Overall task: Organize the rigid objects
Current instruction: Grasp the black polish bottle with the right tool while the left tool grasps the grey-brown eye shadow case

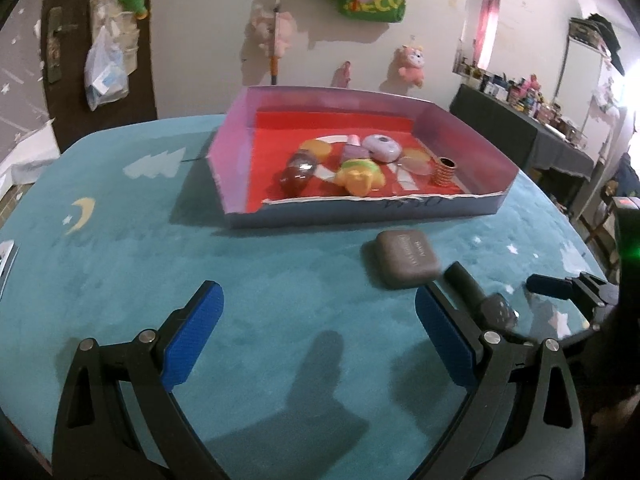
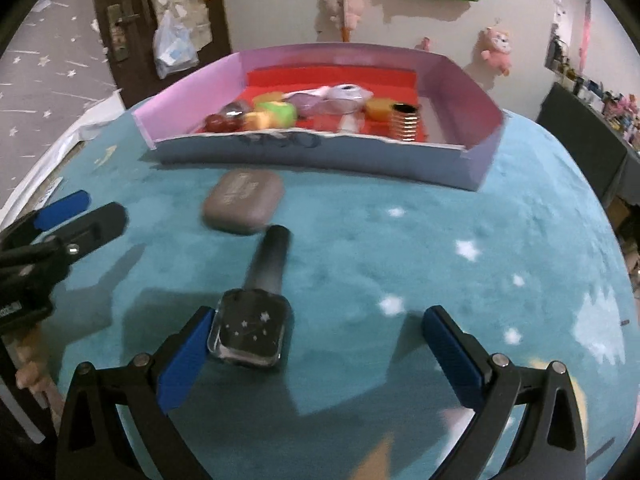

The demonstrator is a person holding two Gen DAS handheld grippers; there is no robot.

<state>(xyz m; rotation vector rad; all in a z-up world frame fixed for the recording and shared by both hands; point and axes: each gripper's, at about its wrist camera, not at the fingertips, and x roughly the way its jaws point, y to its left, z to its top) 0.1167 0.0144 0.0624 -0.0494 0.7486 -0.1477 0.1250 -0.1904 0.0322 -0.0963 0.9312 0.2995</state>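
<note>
Pick-up stage: the black square-faced smartwatch [image 2: 251,330] lies on the teal plush tablecloth [image 2: 400,248], between the spread right gripper [image 2: 316,354] (left gripper [image 1: 318,342] likewise spread); closure, then transfer to the pink-walled cardboard tray [image 2: 486,136], is required.

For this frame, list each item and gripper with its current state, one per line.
Left gripper: jaws open, holding nothing.
Right gripper: jaws open, watch between them, ungripped.
Smartwatch: lying flat on the mat, outside the box.
Grey case: closed, on the mat, outside the box.
Box: open-topped, holding several small items.
</note>
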